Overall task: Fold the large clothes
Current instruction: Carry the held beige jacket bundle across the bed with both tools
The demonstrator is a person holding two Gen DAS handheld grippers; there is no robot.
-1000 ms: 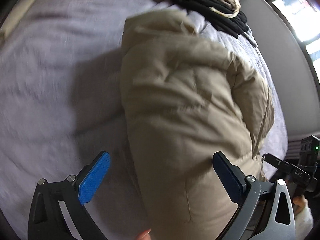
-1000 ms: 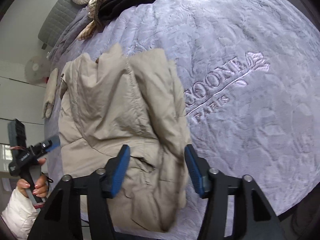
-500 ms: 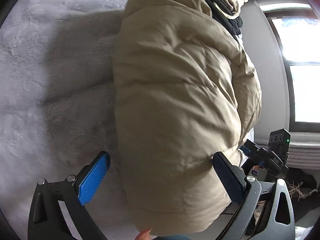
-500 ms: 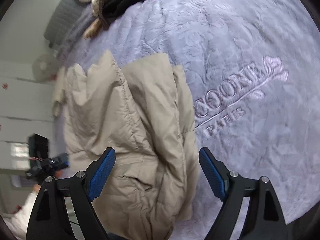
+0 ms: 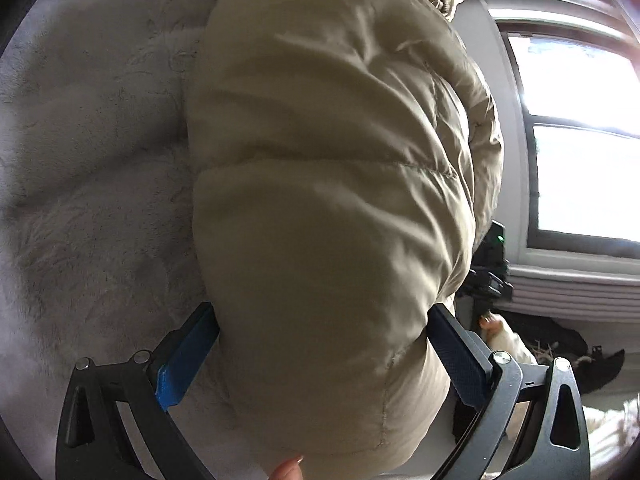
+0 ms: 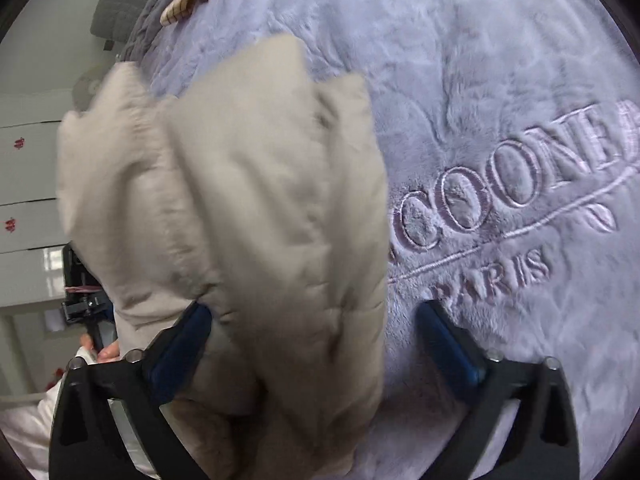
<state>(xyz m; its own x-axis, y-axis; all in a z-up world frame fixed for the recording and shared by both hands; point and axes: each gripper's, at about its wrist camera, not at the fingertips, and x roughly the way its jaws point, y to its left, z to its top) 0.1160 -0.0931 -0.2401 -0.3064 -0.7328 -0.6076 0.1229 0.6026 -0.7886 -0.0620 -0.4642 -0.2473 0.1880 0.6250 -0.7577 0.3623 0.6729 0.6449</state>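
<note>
Left wrist view first: the beige puffer jacket [image 5: 332, 200] fills the frame, bundled and puffy, lying on the plush grey blanket [image 5: 100, 160] along the bed's near edge, close to where the person stands. The left gripper [image 5: 324, 356] straddles the bundle's near end with its jaws spread wide; the blue pads [image 5: 188, 356] sit right at the fabric on both sides, and I can't tell if they're actually pressing it. Over to the right wrist view: the right gripper [image 6: 316, 344] has just been opening to full spread, and the jacket [image 6: 240, 220] lies between its jaws, bulging against the left pad while the right pad stands clear over the blanket [image 6: 500, 100] near the stitched lettering [image 6: 512, 208].

Now, the risks as I read them. That padding is springy and slippery, so with both sets of jaws this loose the fold could puff back open. The bundle sits close to the bed's edge, so a careless nudge could slide it off. And a pad could snag the fabric on withdrawal and drag a layer out of line.
</note>
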